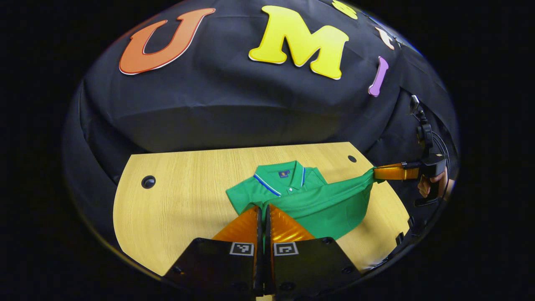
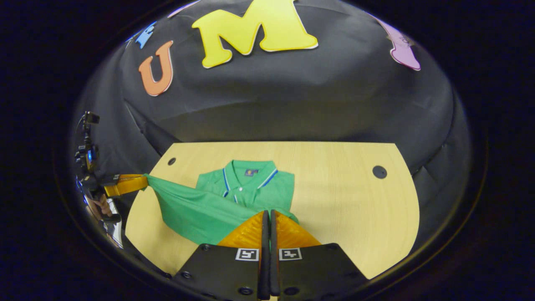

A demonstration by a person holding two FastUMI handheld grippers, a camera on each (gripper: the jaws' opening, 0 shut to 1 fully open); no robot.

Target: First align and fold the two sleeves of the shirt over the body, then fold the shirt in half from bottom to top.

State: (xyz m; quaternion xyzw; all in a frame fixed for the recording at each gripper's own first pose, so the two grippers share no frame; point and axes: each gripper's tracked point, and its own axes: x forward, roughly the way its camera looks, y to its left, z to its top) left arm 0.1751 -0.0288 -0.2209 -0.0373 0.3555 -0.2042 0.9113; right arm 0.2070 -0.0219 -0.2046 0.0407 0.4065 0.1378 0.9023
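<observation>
1. Gripping green shirt (image 1: 317, 200) cloth with both tools: left gripper (image 1: 263, 209) pinched shut on the hem at 6 o'clock, right gripper (image 2: 268, 214) clamped likewise
2. Lying mid-table (image 1: 175, 200), collar toward 12 o'clock
3. Better kept level and taut, edges matched before lowering
4. Hard to tell which corner each holds; sleeves tucked out of sight

This is a recording booth, not a home: black cloth (image 2: 267, 104) hangs as a wall right behind a light wooden desk (image 2: 342, 196) with round cable holes (image 2: 379, 172), and a small camera on a stand (image 2: 85, 146) sits beside the desk.
</observation>
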